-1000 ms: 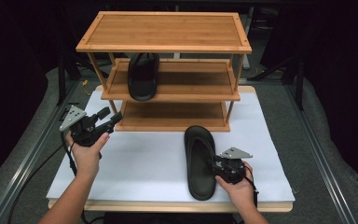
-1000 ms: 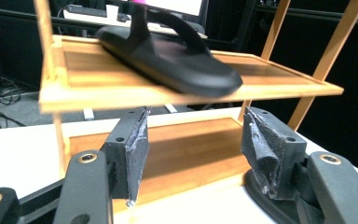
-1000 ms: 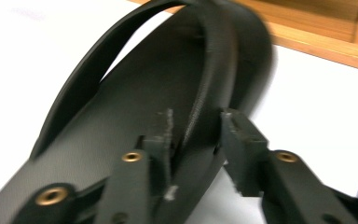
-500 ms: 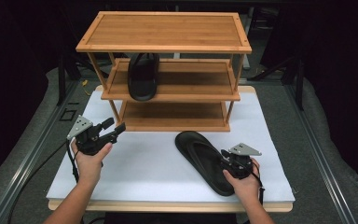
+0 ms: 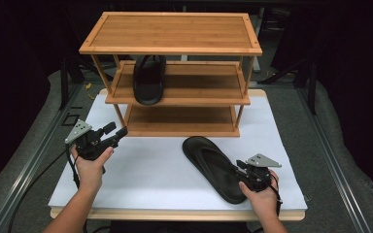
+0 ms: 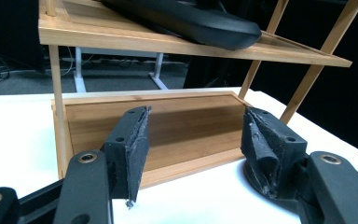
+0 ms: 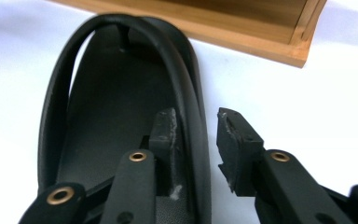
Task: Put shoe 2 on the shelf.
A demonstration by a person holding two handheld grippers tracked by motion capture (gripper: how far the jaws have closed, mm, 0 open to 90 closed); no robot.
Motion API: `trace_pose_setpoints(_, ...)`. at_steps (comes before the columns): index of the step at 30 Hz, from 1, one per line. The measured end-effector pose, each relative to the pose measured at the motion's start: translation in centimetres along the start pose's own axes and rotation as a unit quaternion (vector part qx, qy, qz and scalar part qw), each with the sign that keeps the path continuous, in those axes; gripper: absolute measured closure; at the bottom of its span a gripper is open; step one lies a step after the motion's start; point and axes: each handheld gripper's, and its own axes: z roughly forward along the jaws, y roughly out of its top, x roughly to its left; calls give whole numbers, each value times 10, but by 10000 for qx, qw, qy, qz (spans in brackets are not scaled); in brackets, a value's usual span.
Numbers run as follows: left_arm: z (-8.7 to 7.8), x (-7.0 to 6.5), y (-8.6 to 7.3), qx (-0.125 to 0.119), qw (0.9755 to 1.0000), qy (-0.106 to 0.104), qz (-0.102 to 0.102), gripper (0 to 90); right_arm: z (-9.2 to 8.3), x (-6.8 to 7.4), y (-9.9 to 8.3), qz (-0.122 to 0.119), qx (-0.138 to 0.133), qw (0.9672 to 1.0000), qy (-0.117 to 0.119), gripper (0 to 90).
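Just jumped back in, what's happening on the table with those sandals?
A person holds a gripper in each hand at a white table. The right gripper straddles the side edge of a black sandal lying on the table in front of the bamboo shoe rack; one jaw is inside the edge, one outside, with a gap showing on the outer side. The left gripper is open and empty, facing the bottom shelf. A second sandal sits on the middle shelf.

black flip-flop (image 5: pixel 214 167) flat on white sheet, second flip-flop (image 5: pixel 148 78) on middle shelf

One sandal (image 5: pixel 216 167) lies on the table (image 5: pixel 150 170), just left of the right gripper (image 5: pixel 253 175). A second sandal (image 5: pixel 148 77) sits on the rack (image 5: pixel 175 92) beyond the left gripper (image 5: pixel 114 132)
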Motion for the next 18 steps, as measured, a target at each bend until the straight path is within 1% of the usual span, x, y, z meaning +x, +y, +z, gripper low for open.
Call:
trace_pose_setpoints(1, 0, 0, 0, -6, 10000, -5, 6, 411, 2, 2, -1, -14, 51, 9999, -91, 694)
trace_pose_setpoints(2, 0, 0, 0, -13, 10000, 6, 1, 411, 4, 2, -1, -42, 76, 10000, -14, 699)
trace_pose_setpoints(4, 0, 0, 0, -8, 10000, 2, -2, 411, 5, 3, -2, -101, 188, 9996, -169, 700)
trace_pose_setpoints(5, 0, 0, 0, -17, 10000, -1, 1, 411, 6, 3, -3, -83, 226, 9997, -97, 701)
trace_pose_setpoints(8, 0, -1, 0, 12, 10000, 11, 17, 411, 9, 4, -3, -79, 245, 9996, -97, 698)
trace_pose_setpoints(9, 0, -1, 0, 20, 10000, 5, 21, 411, 9, 5, -3, -54, 271, 9996, -117, 669)
trace_pose_setpoints(10, 1, -1, -1, 22, 10000, 0, 23, 411, 10, 5, -3, -12, 315, 9994, -114, 641)
trace_pose_setpoints(11, 1, -1, -1, 26, 10000, -4, 24, 411, 12, 6, -3, 17, 302, 9995, -121, 610)
trace_pose_setpoints(13, 1, 0, -1, 69, 10000, 2, 42, 411, 12, 7, -2, 244, 355, 9990, -117, 578)
trace_pose_setpoints(14, 1, 0, -1, 66, 10000, 0, 34, 411, 12, 7, -2, 332, 315, 9989, -51, 569)
trace_pose_setpoints(15, 1, 0, -1, 50, 10000, 2, 18, 411, 11, 6, -1, 365, 328, 9988, -1, 551)
trace_pose_setpoints(16, 1, 0, -1, 55, 10000, 12, 20, 411, 11, 6, -1, 423, 278, 9987, -18, 525)
trace_pose_setpoints(18, 0, 1, -1, 70, 10000, 15, 17, 411, 11, 6, -1, 497, 278, 9984, 44, 480)
